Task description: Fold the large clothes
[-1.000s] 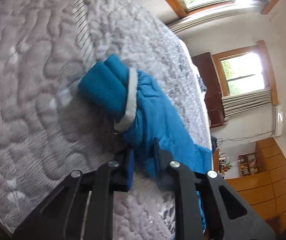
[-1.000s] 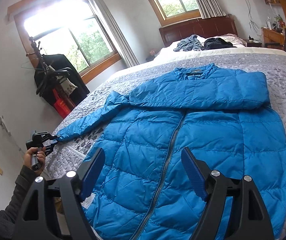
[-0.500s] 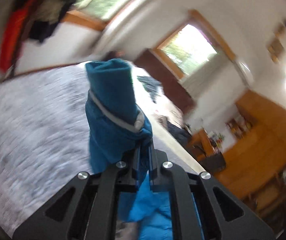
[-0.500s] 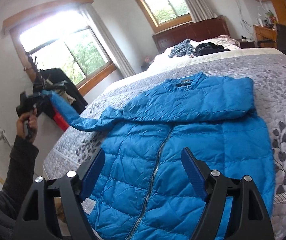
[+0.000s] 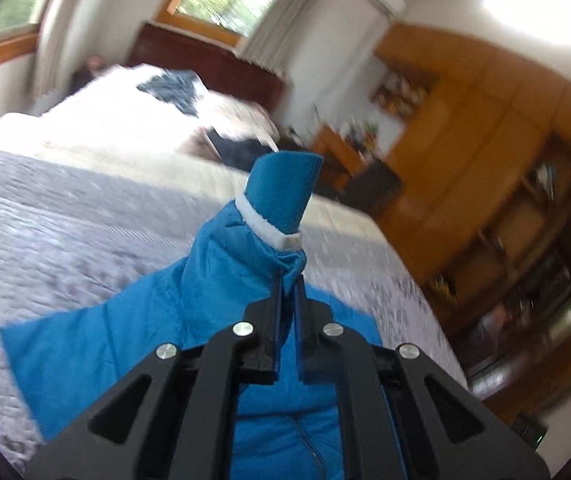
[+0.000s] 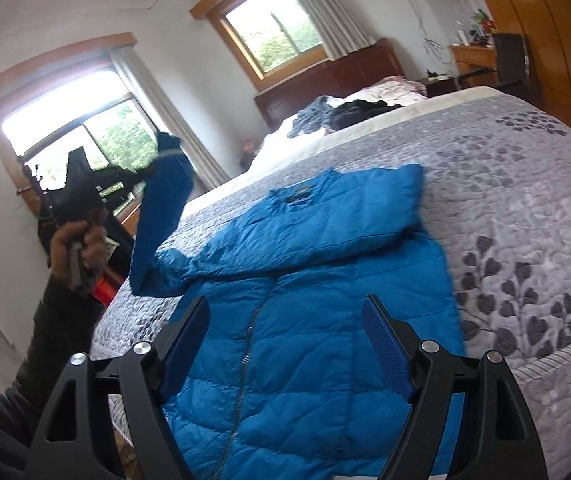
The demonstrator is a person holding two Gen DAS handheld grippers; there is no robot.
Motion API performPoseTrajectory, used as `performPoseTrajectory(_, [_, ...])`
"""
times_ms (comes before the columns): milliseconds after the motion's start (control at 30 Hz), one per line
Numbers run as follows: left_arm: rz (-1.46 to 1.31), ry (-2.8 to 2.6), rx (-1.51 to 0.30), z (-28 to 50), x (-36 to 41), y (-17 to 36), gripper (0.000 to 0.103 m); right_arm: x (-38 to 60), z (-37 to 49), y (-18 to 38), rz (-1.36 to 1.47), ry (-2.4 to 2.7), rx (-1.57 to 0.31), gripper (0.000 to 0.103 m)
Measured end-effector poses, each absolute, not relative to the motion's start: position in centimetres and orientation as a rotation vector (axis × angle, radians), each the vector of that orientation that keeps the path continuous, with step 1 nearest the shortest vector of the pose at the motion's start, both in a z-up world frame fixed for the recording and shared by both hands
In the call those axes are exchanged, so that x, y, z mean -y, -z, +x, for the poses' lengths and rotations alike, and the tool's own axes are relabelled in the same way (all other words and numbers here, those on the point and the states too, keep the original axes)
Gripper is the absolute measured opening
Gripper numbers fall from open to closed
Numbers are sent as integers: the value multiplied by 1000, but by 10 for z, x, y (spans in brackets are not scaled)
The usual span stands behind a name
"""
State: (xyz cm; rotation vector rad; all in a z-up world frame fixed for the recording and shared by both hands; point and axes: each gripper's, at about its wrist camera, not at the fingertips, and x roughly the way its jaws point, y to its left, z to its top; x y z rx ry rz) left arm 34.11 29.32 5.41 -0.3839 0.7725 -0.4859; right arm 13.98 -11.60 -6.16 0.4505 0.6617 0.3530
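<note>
Left gripper [image 5: 288, 280]: fingers [image 5: 273, 320] pressed together, pinching the puffy blue quilted sleeve [image 5: 221, 276] just below its white-banded knit cuff [image 5: 285, 196].

Change: a second ago the sleeve lay flat on the grey quilted bed [image 6: 525, 208]; now it is lifted high and swung inward over the blue down jacket [image 6: 309, 320].

Meaning: judged the second sleeve fold in progress; the other sleeve [image 6: 345, 216] already lies across the chest.

Right gripper [image 6: 285, 328]: fingers spread wide, holding nothing, hovering above the jacket's lower front near the zip [image 6: 245, 360].

Jacket: flat, front up, on the bed, collar toward the dark wooden headboard [image 6: 337, 72].

Hand [image 6: 77, 248] in a dark sleeve grips the left tool.
</note>
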Motion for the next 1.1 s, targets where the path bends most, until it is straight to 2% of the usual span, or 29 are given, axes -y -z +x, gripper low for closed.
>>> performPoseTrajectory(133, [-329,520,-878,352,-259,1,2,129,155,62,441,-326,-685,79])
performPoseTrajectory(267, [-294,575,-983,361,-236,51,2,145,186,64,498,-357,-752,85])
performPoseTrajectory(367, [-283,609,-1026,362,-228,71,7,149,218,69,566,-398,-815,85])
performPoseTrajectory(433, [-303,625,-1013,354,-229,69,32,145,253,75,651,-471,-894,85])
performPoseTrajectory(467, [-330,627,-988,350,-238,65,61,140,269,79,680,-501,-931,85])
performPoseTrajectory(500, [-368,628,-951,342,-250,58,79,134,288,84,701,-528,-970,85])
performPoseTrajectory(600, [-438,644,-899,322,-274,44,80,108,346,106,759,-582,-1099,83])
performPoseTrajectory(733, [-549,632,-802,282,-319,26,83,68,409,142,731,-578,-1245,64])
performPoseTrajectory(800, [-591,602,-762,260,-344,24,86,50,436,155,717,-588,-1295,62])
performPoseTrajectory(1033, [-762,482,-661,202,-430,37,86,0,477,163,555,-572,-1402,62])
performPoseTrajectory(1067, [-790,463,-654,197,-439,42,86,-3,480,164,539,-567,-1414,59])
performPoseTrajectory(1100, [-814,453,-651,194,-446,46,86,-9,482,162,515,-565,-1427,42])
